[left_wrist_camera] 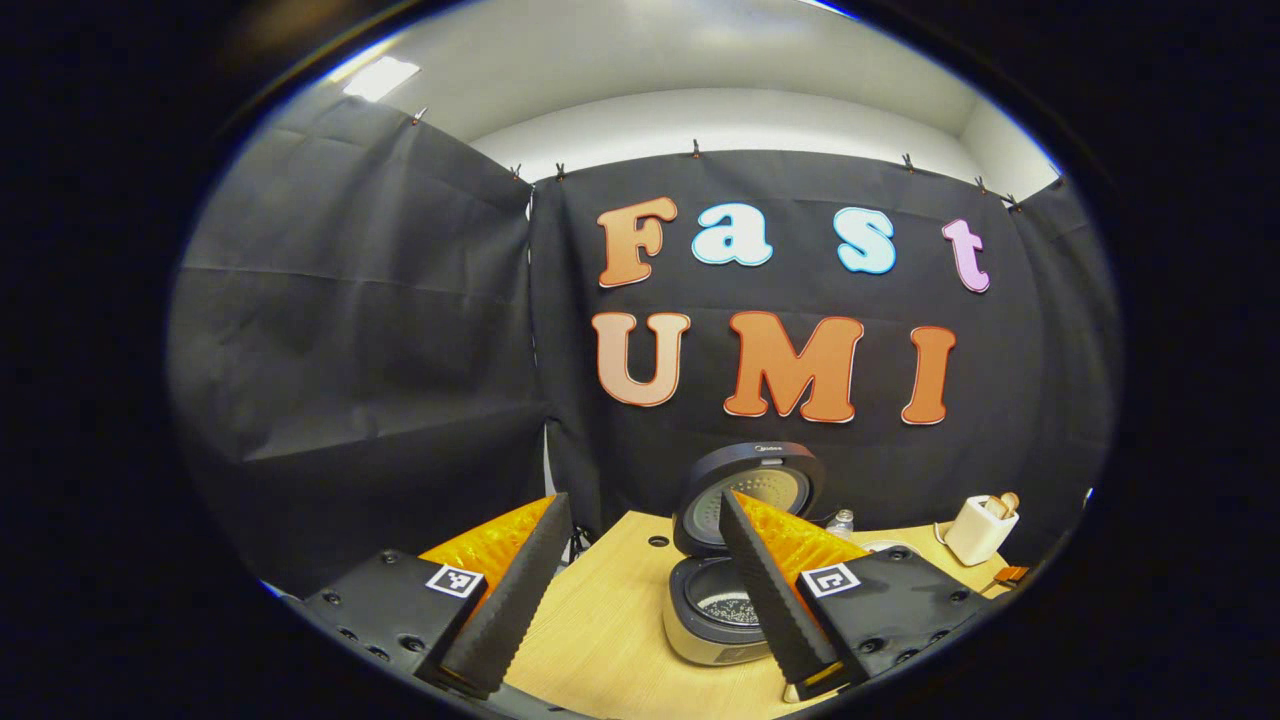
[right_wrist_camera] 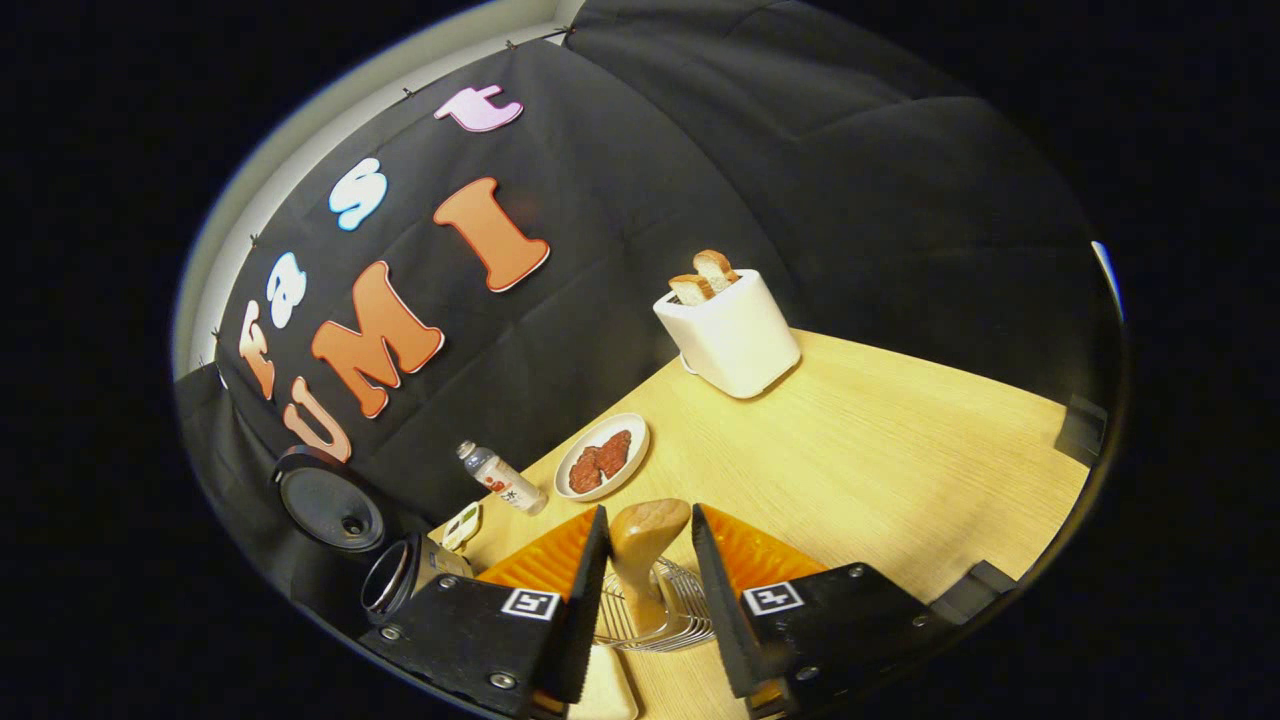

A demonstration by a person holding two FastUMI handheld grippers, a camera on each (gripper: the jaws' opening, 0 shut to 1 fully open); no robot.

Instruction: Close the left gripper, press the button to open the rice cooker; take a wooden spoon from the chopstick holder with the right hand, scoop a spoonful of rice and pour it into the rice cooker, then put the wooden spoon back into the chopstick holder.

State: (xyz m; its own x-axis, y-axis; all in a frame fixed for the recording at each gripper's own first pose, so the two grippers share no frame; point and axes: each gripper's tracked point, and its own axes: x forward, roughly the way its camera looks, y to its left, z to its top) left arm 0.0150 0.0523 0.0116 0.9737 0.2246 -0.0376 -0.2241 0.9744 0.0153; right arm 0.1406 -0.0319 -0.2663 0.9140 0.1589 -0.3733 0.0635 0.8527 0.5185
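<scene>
The rice cooker [left_wrist_camera: 715, 610] stands open on the wooden table [left_wrist_camera: 610, 630], its lid [left_wrist_camera: 750, 490] tipped up at the back and white grains lying in its dark pot. My left gripper [left_wrist_camera: 643, 500] hangs open in front of it and holds nothing; its right finger covers part of the cooker. In the right gripper view a wooden spoon [right_wrist_camera: 648, 545] stands upright in a wire chopstick holder [right_wrist_camera: 660, 620]. My right gripper [right_wrist_camera: 650, 520] is shut on the spoon's rounded top. The open cooker [right_wrist_camera: 390, 578] lies far left there.
A white toaster [right_wrist_camera: 730, 335] with bread slices stands at the back of the table [right_wrist_camera: 900, 460]. A plate of dark food [right_wrist_camera: 600, 458] and a small bottle [right_wrist_camera: 500, 480] lie between it and the cooker. The toaster [left_wrist_camera: 980, 528] also sits right of the cooker.
</scene>
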